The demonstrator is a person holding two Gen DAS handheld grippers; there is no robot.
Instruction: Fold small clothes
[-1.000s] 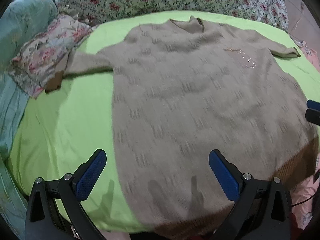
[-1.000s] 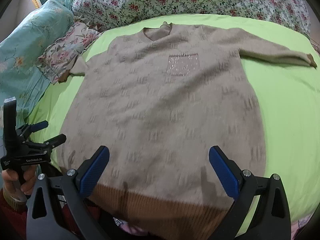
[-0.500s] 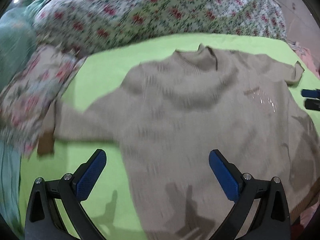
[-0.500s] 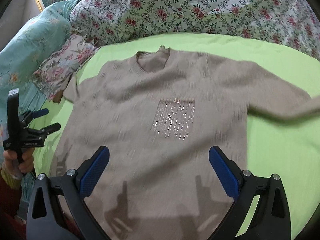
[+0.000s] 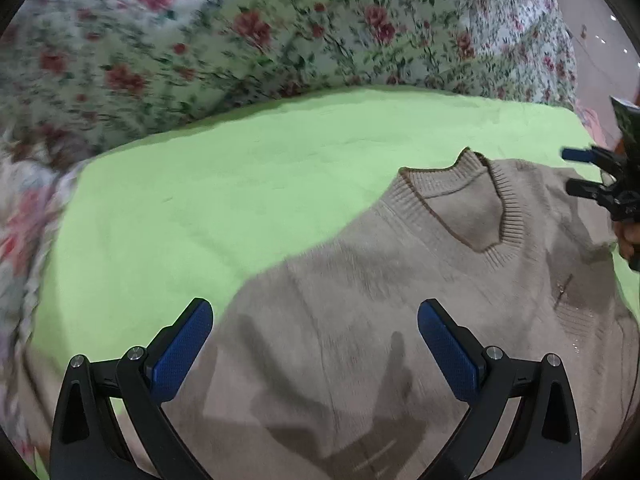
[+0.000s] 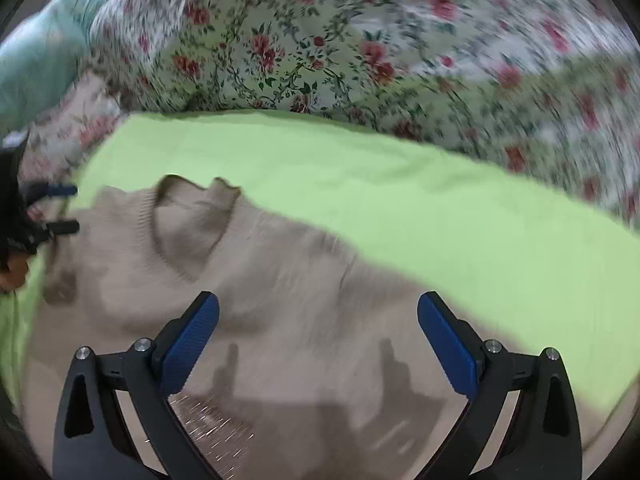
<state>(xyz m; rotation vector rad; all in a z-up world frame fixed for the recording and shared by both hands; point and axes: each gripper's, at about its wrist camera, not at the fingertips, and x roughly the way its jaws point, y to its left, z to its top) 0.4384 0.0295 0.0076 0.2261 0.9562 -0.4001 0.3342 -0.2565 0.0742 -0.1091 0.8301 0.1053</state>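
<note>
You are holding the left tongs (image 5: pixel 314 340) wide open, with nothing between the blue pads (image 5: pixel 182 350), and they are hanging over the shoulder part of the sweater (image 5: pixel 360 320). The right tongs (image 6: pixel 318 336) are also spread wide and are gripping nothing; they are hovering over the other shoulder of the same sweater (image 6: pixel 280 300), just above its shiny patch (image 6: pixel 212 428). Dark shadows of both tools are falling on the knit below them. The sweater is beige and is lying flat, front side up, on the green sheet (image 5: pixel 220 200), with its ribbed collar (image 5: pixel 452 204) pointing toward the far side. In the left camera the right tongs (image 5: pixel 576 172) are showing at the right edge, near the collar, and in the right camera the left tongs (image 6: pixel 64 208) are showing at the left edge, beside the collar (image 6: pixel 188 224). Behind the green sheet (image 6: pixel 400 200) a flowered blanket (image 5: pixel 280 28) is lying in a heap, and a pale green cloth (image 6: pixel 36 60) is sitting at the far left.
</note>
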